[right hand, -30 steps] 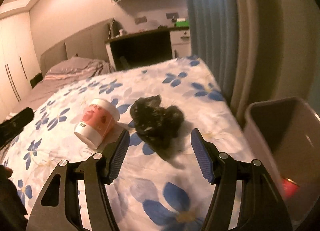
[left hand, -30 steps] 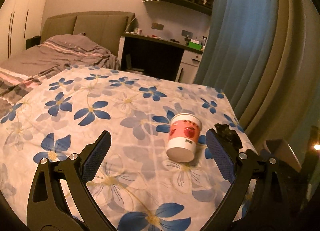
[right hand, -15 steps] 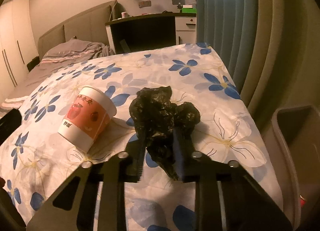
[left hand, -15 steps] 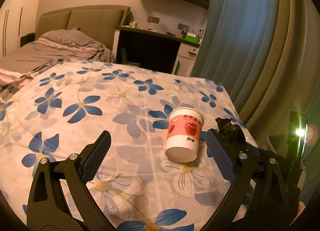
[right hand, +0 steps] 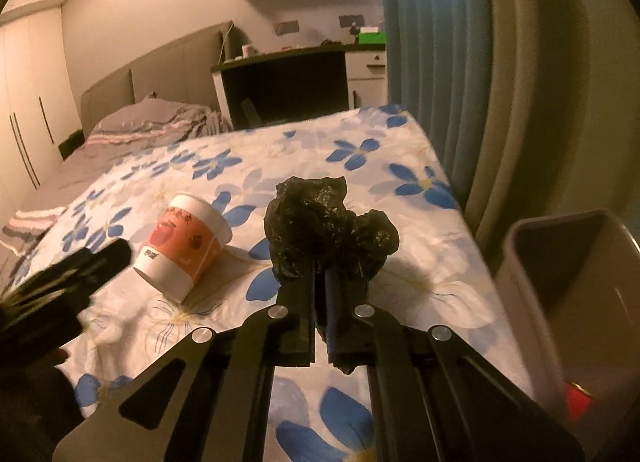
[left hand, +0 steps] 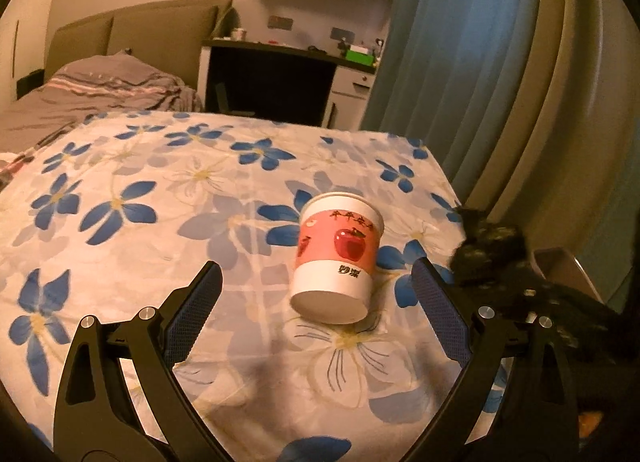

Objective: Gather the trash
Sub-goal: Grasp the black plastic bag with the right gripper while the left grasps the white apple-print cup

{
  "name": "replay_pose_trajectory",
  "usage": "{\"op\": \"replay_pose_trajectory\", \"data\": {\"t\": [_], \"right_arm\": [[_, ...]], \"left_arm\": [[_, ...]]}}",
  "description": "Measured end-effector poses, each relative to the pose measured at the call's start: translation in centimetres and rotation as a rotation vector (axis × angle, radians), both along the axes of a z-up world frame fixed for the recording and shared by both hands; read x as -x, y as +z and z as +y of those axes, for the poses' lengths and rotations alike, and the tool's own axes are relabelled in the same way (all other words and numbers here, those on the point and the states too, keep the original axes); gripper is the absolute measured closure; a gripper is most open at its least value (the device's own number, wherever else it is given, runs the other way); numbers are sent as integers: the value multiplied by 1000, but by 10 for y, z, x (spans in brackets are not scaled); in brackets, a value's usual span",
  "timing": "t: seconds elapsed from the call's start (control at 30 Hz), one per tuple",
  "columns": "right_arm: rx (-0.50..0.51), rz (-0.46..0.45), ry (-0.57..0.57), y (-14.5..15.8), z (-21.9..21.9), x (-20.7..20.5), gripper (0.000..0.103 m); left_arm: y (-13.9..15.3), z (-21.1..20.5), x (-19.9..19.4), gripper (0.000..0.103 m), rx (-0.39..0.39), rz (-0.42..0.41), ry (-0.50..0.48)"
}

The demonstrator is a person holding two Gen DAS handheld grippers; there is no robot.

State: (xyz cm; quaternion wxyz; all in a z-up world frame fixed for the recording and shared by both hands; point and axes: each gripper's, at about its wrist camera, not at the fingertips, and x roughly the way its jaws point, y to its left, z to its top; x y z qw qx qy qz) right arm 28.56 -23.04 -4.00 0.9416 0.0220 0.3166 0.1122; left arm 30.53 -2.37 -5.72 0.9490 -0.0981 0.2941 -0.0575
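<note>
My right gripper (right hand: 320, 294) has its jaws pinched on the crumpled black plastic bag (right hand: 328, 217); thin film could slip free. My left gripper (left hand: 316, 298) gapes empty, the fallen apple-print paper cup (left hand: 336, 258) between its jaws.

A: How do the right tongs (right hand: 320, 286) stand?

B: Their two black arms meet in the middle, the blue-padded fingers (right hand: 330, 302) drawn almost together and pinching a crumpled black bag (right hand: 320, 217) (it bulges above the tips). They point forward and somewhat down.

A: And the left tongs (left hand: 316, 282)?

B: Spread wide, blue pads (left hand: 438, 310) facing each other, nothing pressed between them. They also angle downward. In the right wrist view they show as a blurred dark shape at the left edge.
</note>
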Motion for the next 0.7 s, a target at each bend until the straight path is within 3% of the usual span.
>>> {"op": "replay_pose_trajectory", "data": {"t": [0.23, 0.4, 0.53, 0.7], "right_arm": [[-38, -27, -7, 8, -20, 26, 98], [-55, -34, 4, 12, -26, 37, 98], [-54, -39, 16, 13, -27, 43, 98], [-54, -41, 24, 13, -28, 51, 98]], "left_arm": [[-12, -12, -26, 12, -16, 56, -40], [-21, -15, -43, 26, -21, 126, -68], [-27, -16, -48, 45, -9, 167, -90], [-24, -16, -38, 46, -13, 151, -74]]}}
